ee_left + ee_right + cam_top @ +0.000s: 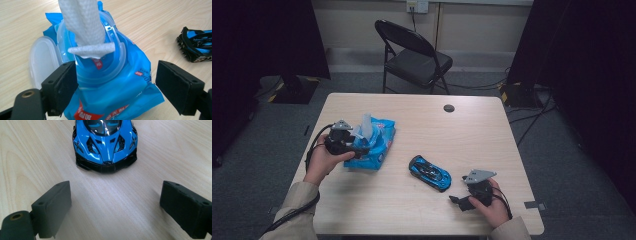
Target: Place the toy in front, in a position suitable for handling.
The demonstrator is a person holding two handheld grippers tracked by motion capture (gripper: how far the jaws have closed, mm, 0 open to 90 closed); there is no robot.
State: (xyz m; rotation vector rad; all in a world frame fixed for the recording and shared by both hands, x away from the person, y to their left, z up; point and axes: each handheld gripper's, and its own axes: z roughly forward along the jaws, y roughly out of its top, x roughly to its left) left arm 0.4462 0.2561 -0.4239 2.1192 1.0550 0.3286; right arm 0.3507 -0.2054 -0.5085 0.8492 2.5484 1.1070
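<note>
The wipe pack (110, 100) lies flat near the left edge of the table (462, 130), about midway along that edge. Its clear flip lid (42, 62) is already open and folded back onto the table beside the pack. One white wipe (83, 22) stands up out of the round dispenser opening, partly drawn but, as far as I can judge, not yet free of the pack. Remaining work, by my reading: pull the wipe fully clear and then use it, probably on the toy car (430, 172).

The wipe's long axis runs nearly vertical, free end up. The pack's long axis runs from my side of the table toward the far edge.

My left hand-held gripper (115, 87) has its jaws spread wide on either side of the pack's near end; whether the left pad brushes the wrapper I cannot tell.

My right hand-held gripper (116, 207) sits near the right front corner, jaws wide and empty, facing the car's nose.
</note>
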